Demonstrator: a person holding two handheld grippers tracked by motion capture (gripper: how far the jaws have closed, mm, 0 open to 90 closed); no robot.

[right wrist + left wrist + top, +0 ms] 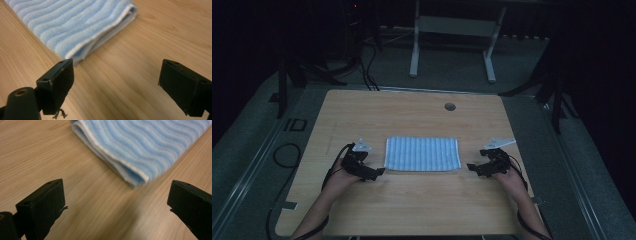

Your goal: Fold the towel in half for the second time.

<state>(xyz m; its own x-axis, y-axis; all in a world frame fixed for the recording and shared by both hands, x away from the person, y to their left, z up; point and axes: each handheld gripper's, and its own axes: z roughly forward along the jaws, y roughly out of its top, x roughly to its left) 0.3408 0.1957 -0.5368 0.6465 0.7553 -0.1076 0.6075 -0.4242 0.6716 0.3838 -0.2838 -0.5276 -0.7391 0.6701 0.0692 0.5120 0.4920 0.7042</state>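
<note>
One wooden worktop (412,210) carries a folded blue-and-white striped cloth (422,154), lying flat at centre, between the two claws. Its long axis runs 9 to 3 o'clock in the high view; stripes run 12 to 6, across that axis. Layered edges show at both near corners in the gripper views, so it looks folded at least once.

Left claw (379,172) sits at the cloth's 8 o'clock corner, jaws wide, nothing between them, just clear of the fabric. Right claw (472,167) sits at the 4 o'clock corner, jaws likewise wide and empty.

Judgement: the step is probably a corner pick-up at both ends. To do it well, slide each lower jaw under all layers at the corner (136,181), close both together, lift evenly so the fold holds.
</note>
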